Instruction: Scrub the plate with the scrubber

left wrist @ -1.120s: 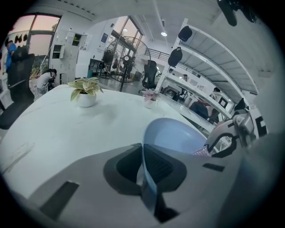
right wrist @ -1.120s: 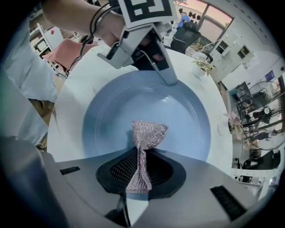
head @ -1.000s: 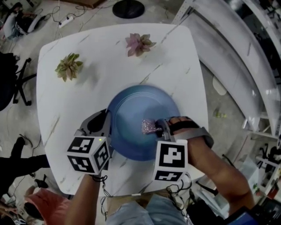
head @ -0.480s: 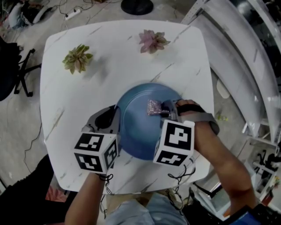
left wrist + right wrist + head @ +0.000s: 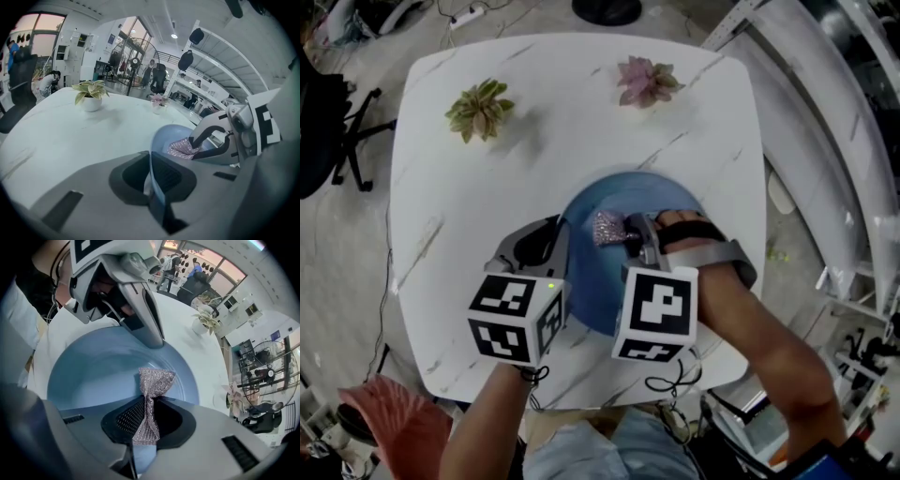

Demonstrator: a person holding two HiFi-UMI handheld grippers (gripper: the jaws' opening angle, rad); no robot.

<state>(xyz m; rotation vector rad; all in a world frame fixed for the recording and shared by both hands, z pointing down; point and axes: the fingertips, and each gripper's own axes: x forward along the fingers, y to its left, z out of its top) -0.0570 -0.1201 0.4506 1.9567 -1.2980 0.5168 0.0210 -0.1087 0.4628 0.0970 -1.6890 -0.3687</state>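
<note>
A blue plate [image 5: 628,202] lies on the white marble table [image 5: 487,187], near the front. My left gripper [image 5: 558,246] is shut on the plate's left rim [image 5: 157,187]. My right gripper [image 5: 630,236] is shut on a silvery mesh scrubber [image 5: 607,228], which rests on the plate's inner face toward its left side. In the right gripper view the scrubber [image 5: 151,399] is pinched at its middle and fans out over the plate [image 5: 93,371]. The left gripper view shows the scrubber [image 5: 183,148] inside the plate [image 5: 164,136].
Two small potted plants stand at the table's far side: a green one [image 5: 480,109] on the left, a pink one [image 5: 647,81] on the right. A black chair [image 5: 328,122] stands left of the table. A white curved structure [image 5: 825,141] runs along the right.
The scrubber has slid left across the plate with my right gripper. The left gripper keeps its hold on the rim. The head view has shifted slightly.
</note>
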